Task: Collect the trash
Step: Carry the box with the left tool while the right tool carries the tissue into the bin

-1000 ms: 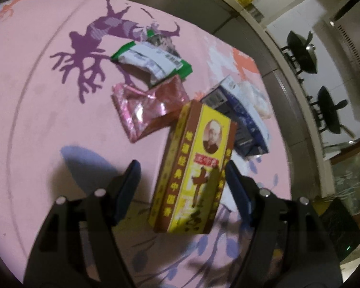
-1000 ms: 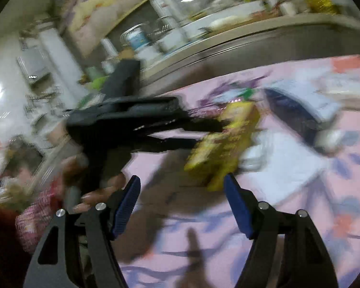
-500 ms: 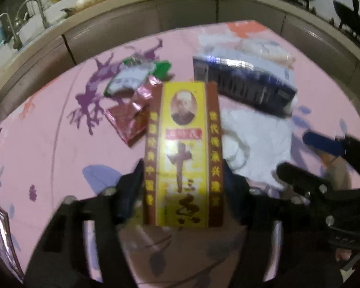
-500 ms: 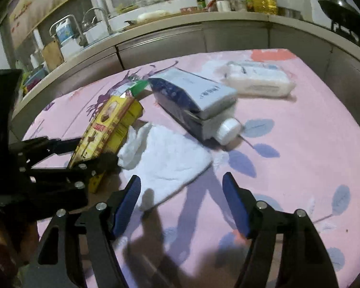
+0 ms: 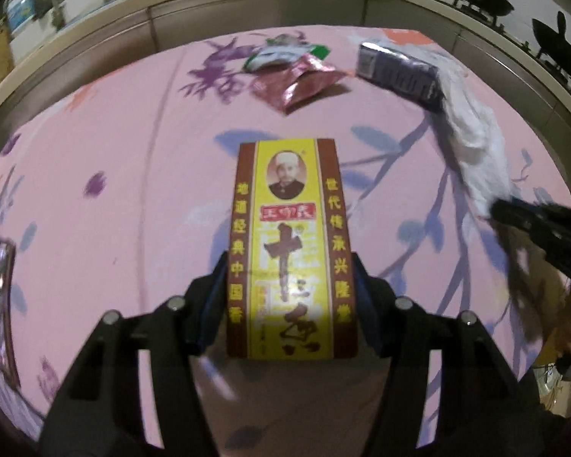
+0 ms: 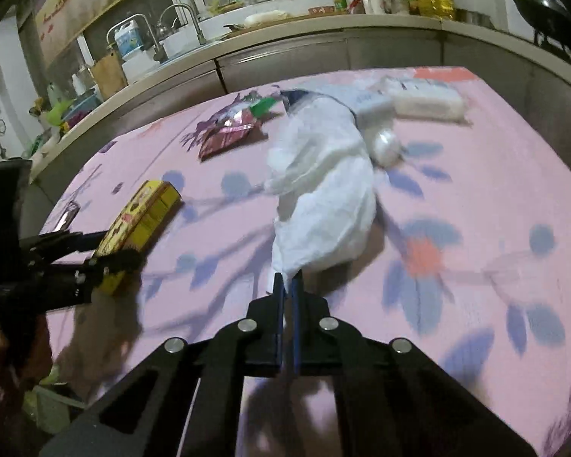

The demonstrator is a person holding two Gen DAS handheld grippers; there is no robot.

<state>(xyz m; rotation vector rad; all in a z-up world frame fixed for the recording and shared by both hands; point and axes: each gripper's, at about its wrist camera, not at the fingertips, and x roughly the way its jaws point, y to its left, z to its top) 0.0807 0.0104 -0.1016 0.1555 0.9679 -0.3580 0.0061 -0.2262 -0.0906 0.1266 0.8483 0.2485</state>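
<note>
Left tool [image 5: 289, 285]: clamped on the long sides of a yellow box [image 5: 290, 243], held above the pink flowered surface [image 5: 95, 228]. Behind it, left to right: a green-and-white wrapper [image 5: 278, 53], a red foil packet [image 5: 300, 83], a dark blue pack [image 5: 397, 70]. Right tool [image 6: 287, 285]: its jaws have just closed, pinching the near corner of a crumpled white tissue [image 6: 323, 198], the rest trailing toward the blue pack. A white packet [image 6: 426, 101] lies at the far right.
</note>
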